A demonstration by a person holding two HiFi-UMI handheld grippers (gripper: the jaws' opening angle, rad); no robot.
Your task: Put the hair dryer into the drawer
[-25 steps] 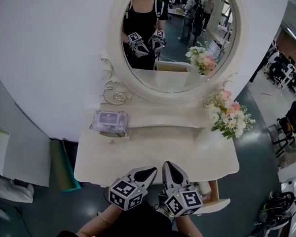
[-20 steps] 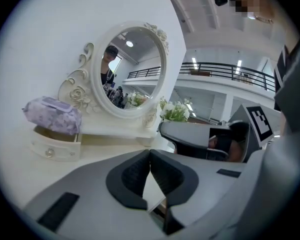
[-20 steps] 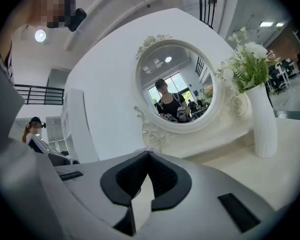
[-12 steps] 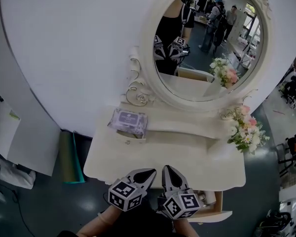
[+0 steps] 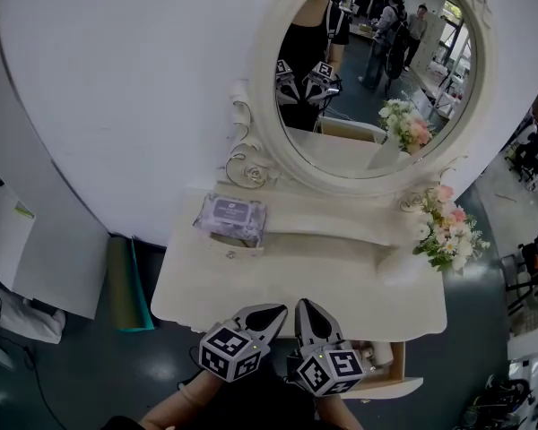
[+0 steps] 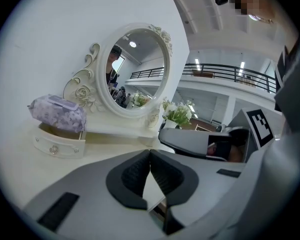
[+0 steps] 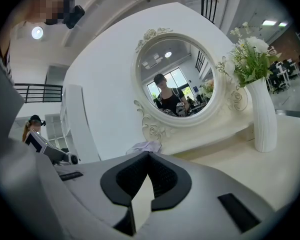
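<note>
Left gripper [image 5: 282, 309] and right gripper [image 5: 300, 304], both clenched empty, hover at the table's [image 5: 251, 285] near edge; the near-right drawer [image 5: 387, 387] seems open.

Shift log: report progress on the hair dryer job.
Done: drawer open, pale object inside; whether that is the hair dryer is unclear. In hand: nothing; left hand-held gripper and right hand-held gripper are shut, empty. Left: confirm it.

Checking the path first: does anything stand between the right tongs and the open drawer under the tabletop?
Nothing visible does. The right tongs, shut and empty, sit at the front edge of the table, with the open drawer just beside and below. No hair dryer is in view.
</note>
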